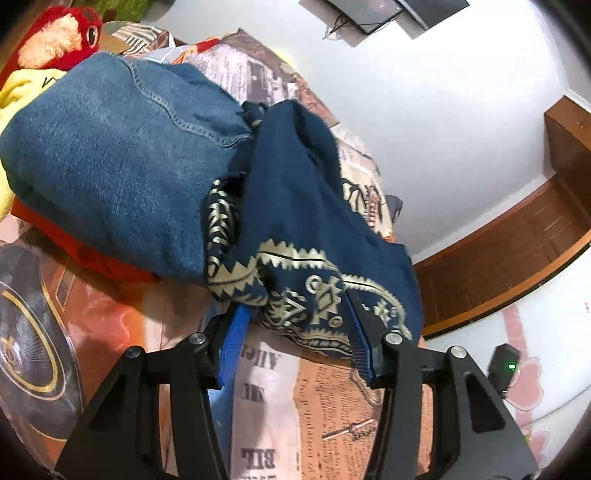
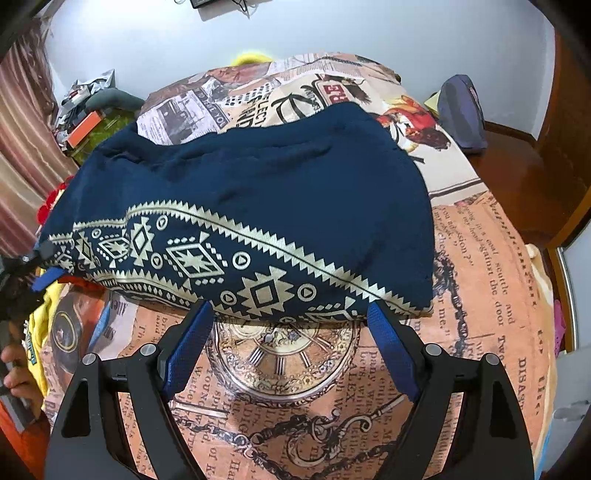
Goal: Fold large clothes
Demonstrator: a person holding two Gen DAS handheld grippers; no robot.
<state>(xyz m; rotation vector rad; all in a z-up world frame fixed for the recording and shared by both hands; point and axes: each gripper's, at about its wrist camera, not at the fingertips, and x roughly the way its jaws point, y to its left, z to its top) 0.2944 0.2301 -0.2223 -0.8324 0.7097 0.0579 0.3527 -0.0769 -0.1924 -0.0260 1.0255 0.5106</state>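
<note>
A navy garment [image 2: 266,192] with a cream geometric border lies folded on the printed bedspread [image 2: 480,266]. My right gripper [image 2: 290,310] is open, its blue fingers straddling the garment's near border edge. In the left wrist view the same navy garment [image 1: 295,206] is bunched, and my left gripper [image 1: 295,310] is open with the patterned hem between its blue fingers. The left gripper also shows at the garment's left end in the right wrist view [image 2: 44,266].
A folded denim garment [image 1: 110,158] lies on an orange cloth [image 1: 92,254] left of the navy one, with a yellow cloth and a red plush toy [image 1: 62,33] behind. A wooden frame [image 1: 517,236] edges the bed. Clutter [image 2: 85,110] sits at far left.
</note>
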